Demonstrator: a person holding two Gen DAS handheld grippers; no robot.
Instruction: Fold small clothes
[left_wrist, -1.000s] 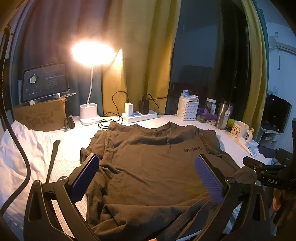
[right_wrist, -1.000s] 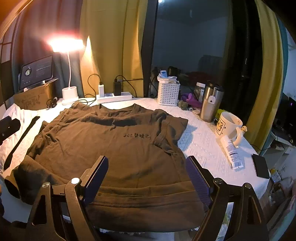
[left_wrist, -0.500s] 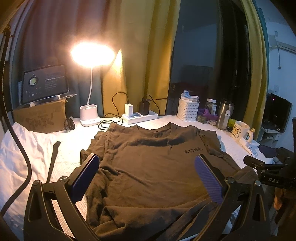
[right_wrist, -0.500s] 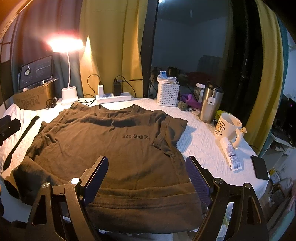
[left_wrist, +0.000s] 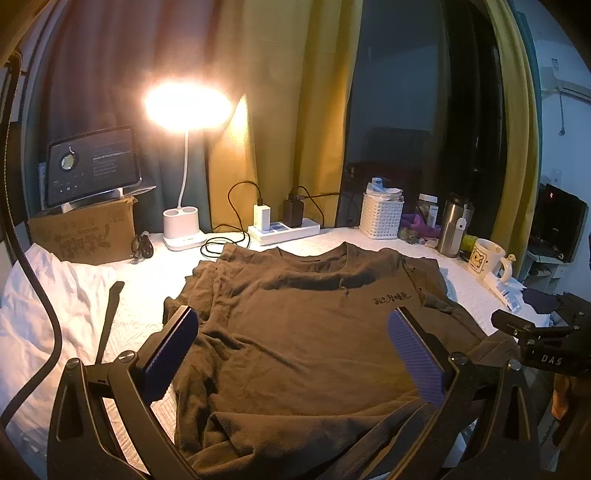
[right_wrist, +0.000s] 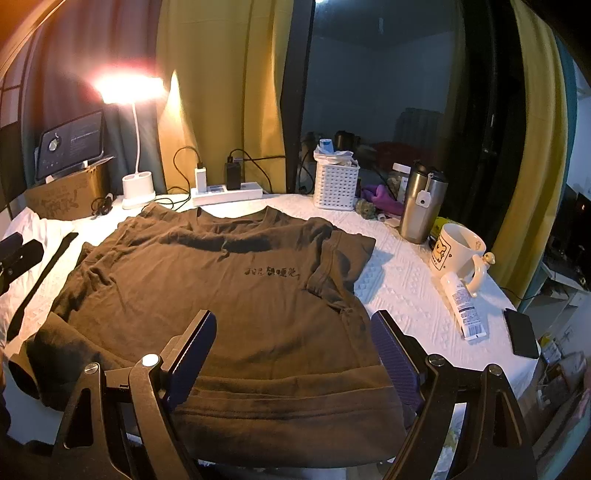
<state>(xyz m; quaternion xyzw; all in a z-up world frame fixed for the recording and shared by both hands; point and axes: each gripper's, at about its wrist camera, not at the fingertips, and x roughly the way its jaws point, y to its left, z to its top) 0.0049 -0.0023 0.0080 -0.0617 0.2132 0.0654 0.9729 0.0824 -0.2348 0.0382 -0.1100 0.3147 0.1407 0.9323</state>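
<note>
A brown T-shirt (left_wrist: 303, 332) with dark lettering on the chest lies spread face up on the white table cover, collar toward the far side. It also shows in the right wrist view (right_wrist: 229, 295). Its bottom left corner is bunched and wrinkled; the right sleeve is folded inward. My left gripper (left_wrist: 291, 350) is open and empty, above the shirt's lower left part. My right gripper (right_wrist: 291, 354) is open and empty, above the hem near the front edge. The right gripper's body shows at the right edge of the left wrist view (left_wrist: 535, 343).
Along the back stand a lit desk lamp (left_wrist: 184, 225), a power strip (left_wrist: 282, 230) with chargers, a white basket (right_wrist: 335, 184), a steel tumbler (right_wrist: 421, 203), a mug (right_wrist: 458, 251) and a tube (right_wrist: 461, 302). A phone (right_wrist: 522, 338) lies right. A tablet (left_wrist: 92, 166) sits on a box.
Both grippers have stayed open and nearly still. The views have shifted only slightly; the shirt has not moved.
</note>
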